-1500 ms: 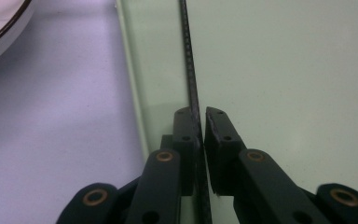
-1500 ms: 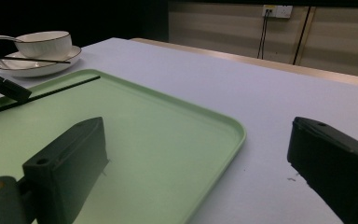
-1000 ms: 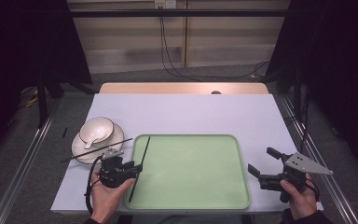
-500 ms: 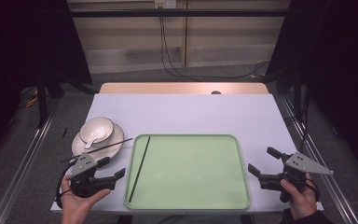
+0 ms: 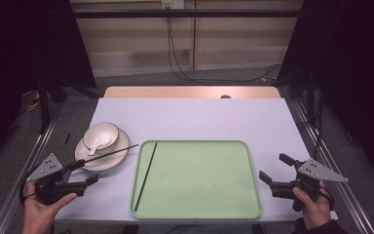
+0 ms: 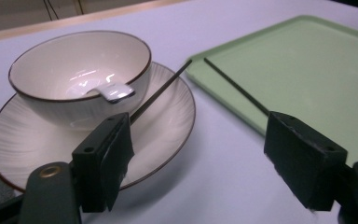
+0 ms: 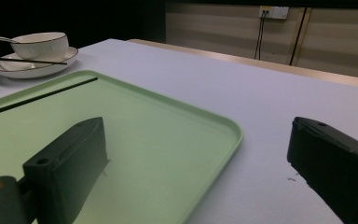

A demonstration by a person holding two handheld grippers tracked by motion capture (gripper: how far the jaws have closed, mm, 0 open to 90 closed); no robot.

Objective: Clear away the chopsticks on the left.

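Left tool [image 5: 84,173] open beside plate [image 5: 111,160], second chopstick [image 5: 108,152] thin, stiff, slippery, rolls easily; pinch near its plate-side end.

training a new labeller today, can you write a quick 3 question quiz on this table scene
1. True or false: both black chopsticks lie inside the green tray.
2. What sits in the bowl? A) a white spoon B) a fork C) nothing
3. Fill in: the bowl stands on a ____.

Key
1. False. One chopstick lies in the tray along its left side; the other chopstick rests across the plate beside the tray.
2. A, the white spoon.
3. Plate.

For reference, the left hand-held gripper and the right hand-held gripper are both open and hold nothing.
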